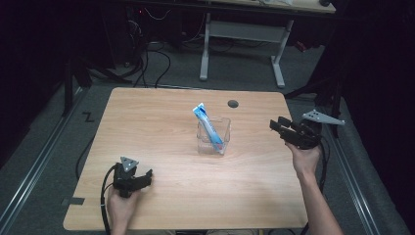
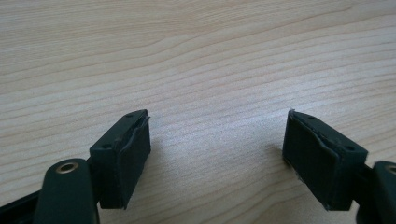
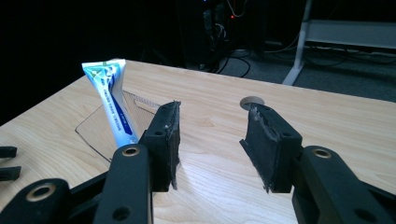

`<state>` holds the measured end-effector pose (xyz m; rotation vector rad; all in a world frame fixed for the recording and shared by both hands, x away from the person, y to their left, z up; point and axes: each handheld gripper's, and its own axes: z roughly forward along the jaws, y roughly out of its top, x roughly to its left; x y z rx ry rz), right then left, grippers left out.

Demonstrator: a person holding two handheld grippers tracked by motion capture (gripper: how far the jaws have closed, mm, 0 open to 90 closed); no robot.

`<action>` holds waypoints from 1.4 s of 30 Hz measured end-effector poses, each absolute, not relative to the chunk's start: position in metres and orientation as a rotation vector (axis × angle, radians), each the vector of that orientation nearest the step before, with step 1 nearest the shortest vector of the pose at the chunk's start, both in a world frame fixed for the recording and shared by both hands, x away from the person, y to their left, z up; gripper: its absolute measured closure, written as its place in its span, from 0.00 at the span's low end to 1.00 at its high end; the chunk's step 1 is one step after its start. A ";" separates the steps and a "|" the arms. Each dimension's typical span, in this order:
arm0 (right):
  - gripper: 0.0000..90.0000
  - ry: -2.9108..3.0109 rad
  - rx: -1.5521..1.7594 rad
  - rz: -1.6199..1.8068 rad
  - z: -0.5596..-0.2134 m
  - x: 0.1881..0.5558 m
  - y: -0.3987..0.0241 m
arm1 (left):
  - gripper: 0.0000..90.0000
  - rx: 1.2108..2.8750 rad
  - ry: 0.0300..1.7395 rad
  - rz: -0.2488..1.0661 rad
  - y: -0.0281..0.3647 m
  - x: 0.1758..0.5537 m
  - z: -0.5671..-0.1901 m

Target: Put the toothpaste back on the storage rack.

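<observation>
While both tongs are gaping wide and empty, the toothpaste tube (image 1: 208, 123) is leaning in the clear container (image 1: 214, 136) mid-desk; right tongs (image 3: 212, 144) should be approaching level, pinching the crimped top.

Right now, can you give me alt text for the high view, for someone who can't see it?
A blue and white toothpaste tube stands tilted in a clear square container at the middle of a light wooden table. A person's hands hold two black grippers apart from it, jaws open: the left gripper near the front-left corner, the right gripper at the right edge.
</observation>
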<state>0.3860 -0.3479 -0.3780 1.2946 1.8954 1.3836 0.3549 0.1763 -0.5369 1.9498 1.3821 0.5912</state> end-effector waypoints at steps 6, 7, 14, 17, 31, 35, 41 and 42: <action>0.61 1.886 1.304 1.377 -0.378 0.380 -0.354 | 0.26 1.950 1.381 0.591 0.176 0.355 -0.537; 0.61 1.887 1.305 1.379 -0.378 0.379 -0.355 | 0.26 1.950 1.381 0.591 0.176 0.355 -0.537; 0.61 1.893 1.313 1.370 -0.380 0.373 -0.355 | 0.26 1.951 1.381 0.590 0.176 0.355 -0.537; 0.62 1.894 1.312 1.372 -0.382 0.370 -0.356 | 0.26 1.951 1.380 0.589 0.176 0.355 -0.537; 0.62 1.901 1.327 1.368 -0.392 0.357 -0.360 | 0.26 1.953 1.378 0.590 0.176 0.355 -0.537; 0.63 1.898 1.340 1.374 -0.397 0.354 -0.361 | 0.26 1.953 1.378 0.590 0.176 0.355 -0.537; 0.63 1.896 1.349 1.374 -0.404 0.349 -0.363 | 0.26 1.953 1.378 0.590 0.176 0.355 -0.537; 0.63 1.896 1.352 1.374 -0.405 0.348 -0.363 | 0.26 1.952 1.378 0.591 0.176 0.355 -0.537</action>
